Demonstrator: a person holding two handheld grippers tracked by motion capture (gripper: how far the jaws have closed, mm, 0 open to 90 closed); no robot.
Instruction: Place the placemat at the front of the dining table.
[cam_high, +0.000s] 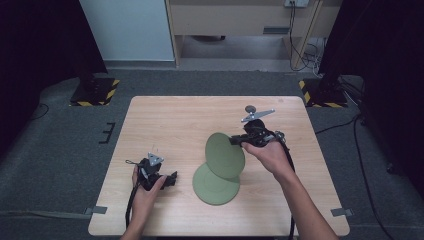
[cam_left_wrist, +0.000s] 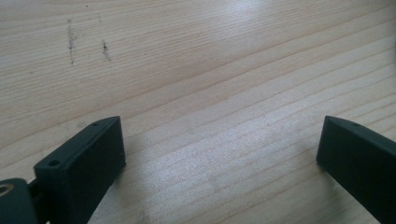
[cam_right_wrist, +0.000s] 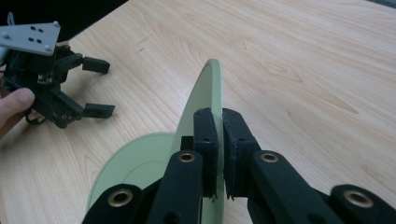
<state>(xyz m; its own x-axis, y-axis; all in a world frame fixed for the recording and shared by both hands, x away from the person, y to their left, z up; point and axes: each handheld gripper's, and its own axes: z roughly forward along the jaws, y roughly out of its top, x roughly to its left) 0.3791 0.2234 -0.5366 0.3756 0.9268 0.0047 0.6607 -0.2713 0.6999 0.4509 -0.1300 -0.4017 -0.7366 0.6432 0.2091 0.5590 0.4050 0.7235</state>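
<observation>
Upper green plate pinched at its rim and lifted off a second plate

The upper green plate (cam_high: 224, 155) is held tilted on edge by the right gripper (cam_right_wrist: 219, 140), whose jaws are pinched on its rim, above the lower green plate (cam_high: 216, 185) lying flat on the wooden surface (cam_high: 170, 125). The left gripper (cam_high: 172, 179) is rested on the surface nearby, jaws spread and nothing between them. With so narrow a grip at the rim, the plate could be judged likely to pivot or slip and be dropped onto the plate below.
</observation>
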